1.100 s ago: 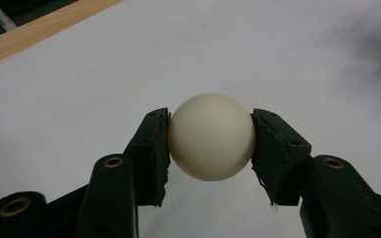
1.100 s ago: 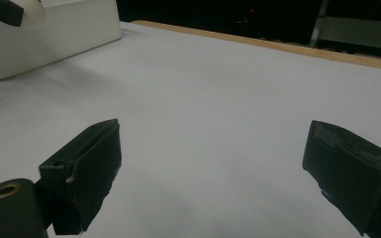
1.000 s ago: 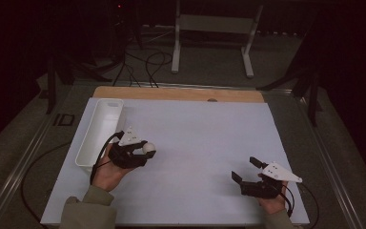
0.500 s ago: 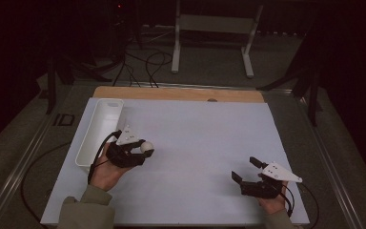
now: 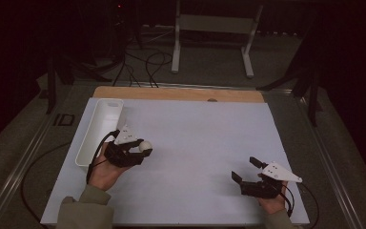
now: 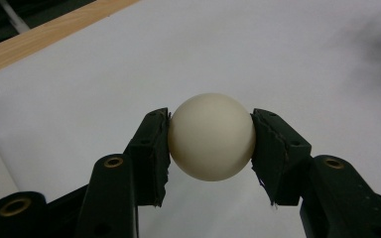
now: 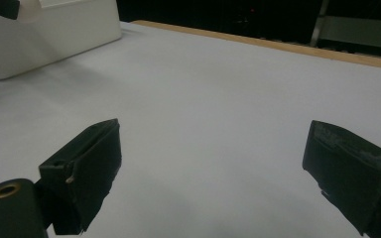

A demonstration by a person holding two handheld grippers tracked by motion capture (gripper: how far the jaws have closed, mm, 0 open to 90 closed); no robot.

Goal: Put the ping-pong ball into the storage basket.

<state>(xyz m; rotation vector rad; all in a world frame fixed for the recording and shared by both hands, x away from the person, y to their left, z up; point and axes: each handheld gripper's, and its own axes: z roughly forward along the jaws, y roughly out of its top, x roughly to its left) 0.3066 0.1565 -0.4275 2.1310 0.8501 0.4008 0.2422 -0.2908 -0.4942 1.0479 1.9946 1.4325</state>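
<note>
Ball sits squeezed between both pads of the left gripper, up off the white surface, so it cannot roll away. White bin waits just beside it. Right gripper rests spread wide, holding nothing.

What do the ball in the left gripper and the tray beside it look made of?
Ball: smooth, cream, faint matte sheen, seamless; likely hard plastic or resin. Tray: white, thin straight walls, rounded corners, uniform colour; probably moulded plastic, though the look leaves it open.
</note>
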